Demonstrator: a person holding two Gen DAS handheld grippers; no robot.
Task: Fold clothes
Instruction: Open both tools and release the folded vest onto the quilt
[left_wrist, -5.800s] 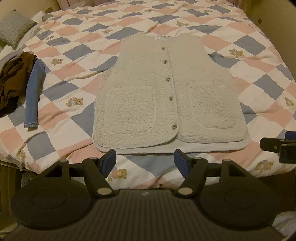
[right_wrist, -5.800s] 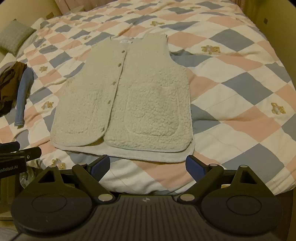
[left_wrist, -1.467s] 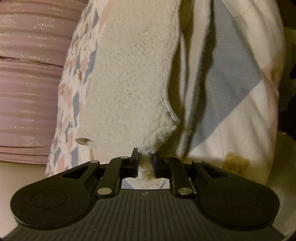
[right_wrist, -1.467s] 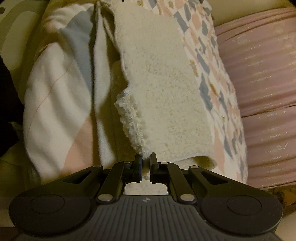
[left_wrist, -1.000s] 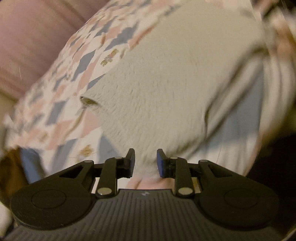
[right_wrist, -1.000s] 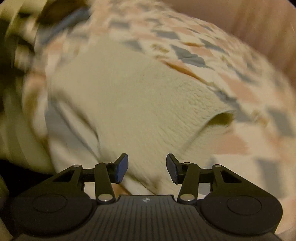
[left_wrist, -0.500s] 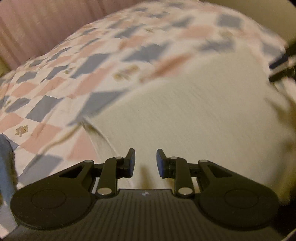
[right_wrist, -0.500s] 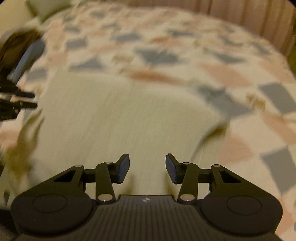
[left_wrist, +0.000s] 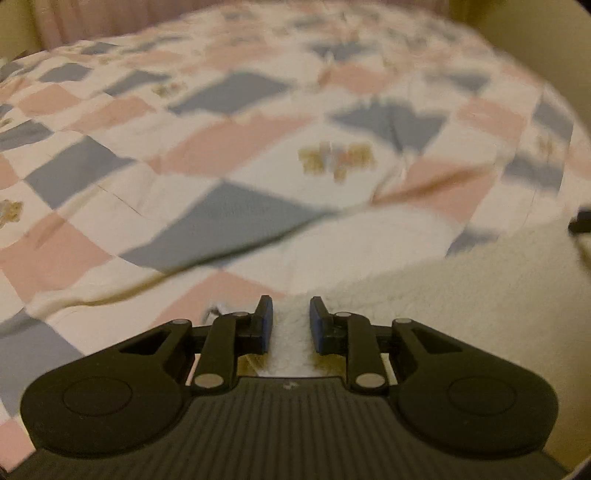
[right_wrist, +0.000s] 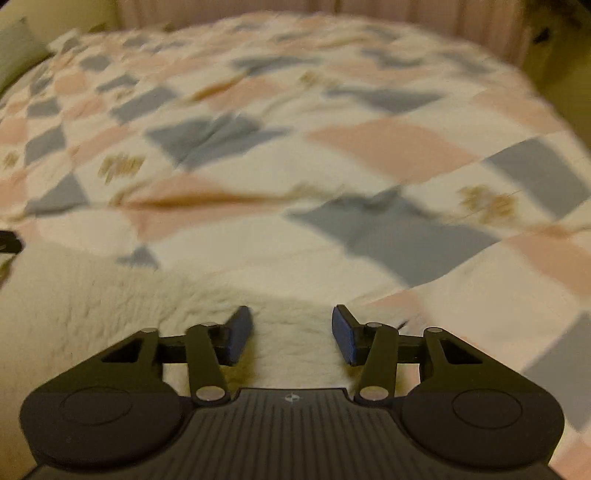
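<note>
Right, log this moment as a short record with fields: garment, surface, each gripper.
garment: cream fleece vest, lying on the bed under both grippers
surface: checked quilt in pink, blue and white
left gripper: open, fleece showing between the fingers, not clamped
right gripper: open, wider gap, fleece below it
image quality: both views motion-blurred

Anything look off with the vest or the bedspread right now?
Nothing stands out. The fleece vest lies on the quilt under both open claws, left claw and right claw. Motion blur hides fine detail.
</note>
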